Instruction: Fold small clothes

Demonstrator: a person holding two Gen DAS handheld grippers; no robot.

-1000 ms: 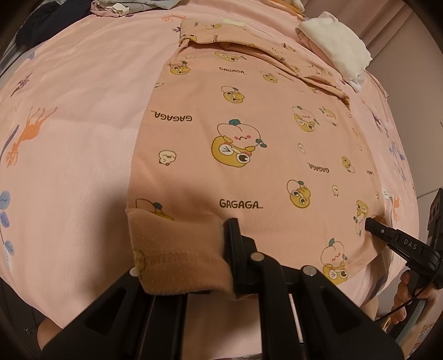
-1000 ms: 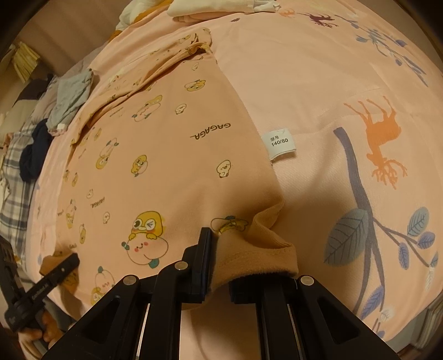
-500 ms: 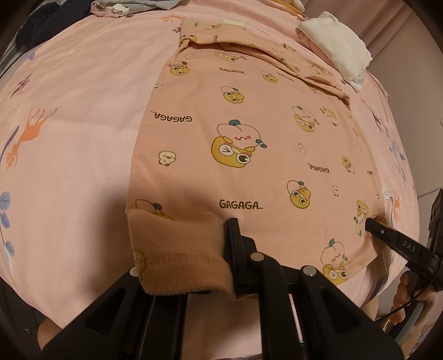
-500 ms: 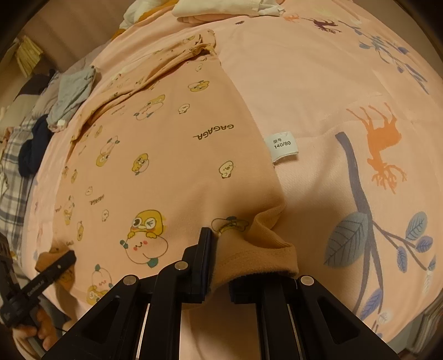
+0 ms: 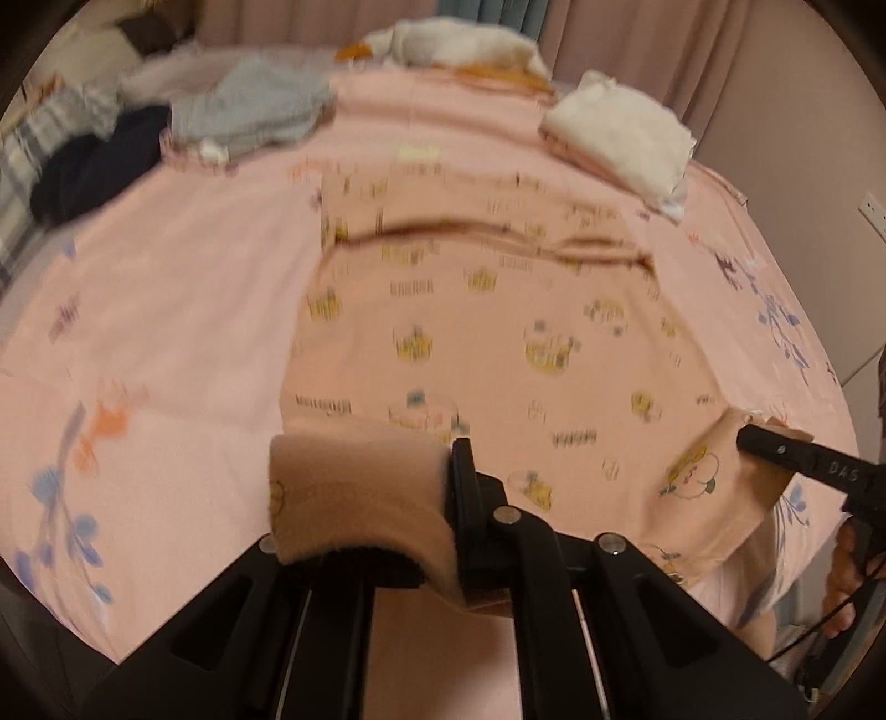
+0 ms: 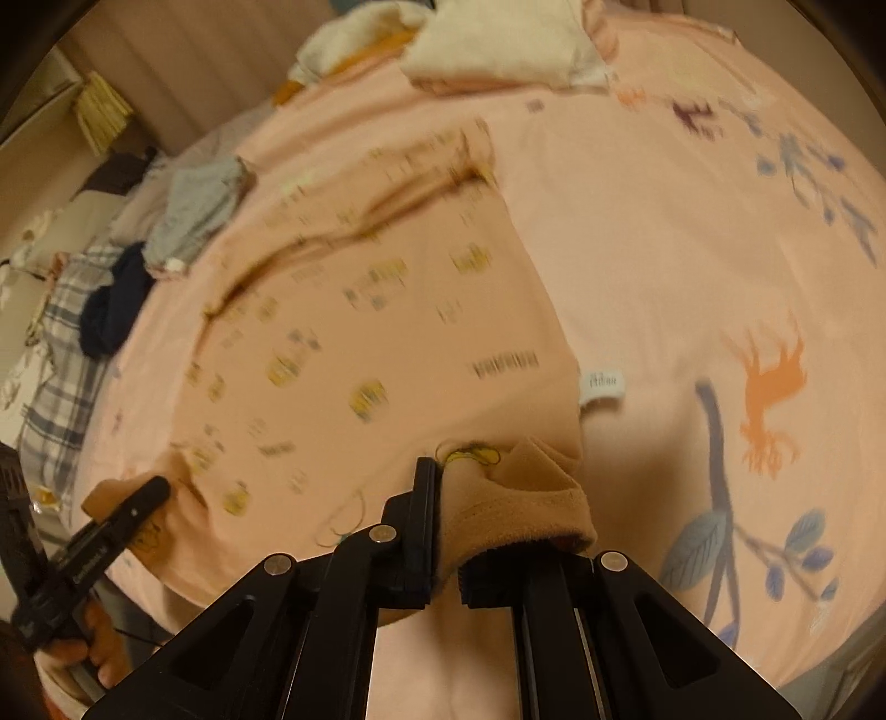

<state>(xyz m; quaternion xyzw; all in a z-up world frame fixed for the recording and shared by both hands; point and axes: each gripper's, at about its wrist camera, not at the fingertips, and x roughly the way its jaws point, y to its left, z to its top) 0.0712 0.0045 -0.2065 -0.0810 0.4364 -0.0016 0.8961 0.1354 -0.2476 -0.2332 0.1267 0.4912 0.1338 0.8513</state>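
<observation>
Change: whereas the peach cartoon-print cotton garment (image 5: 498,343) was lying flat half a second ago, its near hem is now being lifted off the bed, and both views are being blurred by motion.
Left gripper (image 5: 437,498): its jaws are being kept clenched on the hem's left corner.
Right gripper (image 6: 443,531): its jaws are being kept clenched on the right corner, near the white size tag (image 6: 602,382).
Surface: the garment is being carried by a pink deer-print bedsheet (image 6: 692,249).
Room: folded cream clothes (image 5: 620,130), a grey garment (image 5: 249,111) and pink curtains (image 5: 637,39) are being shown at the far end.
</observation>
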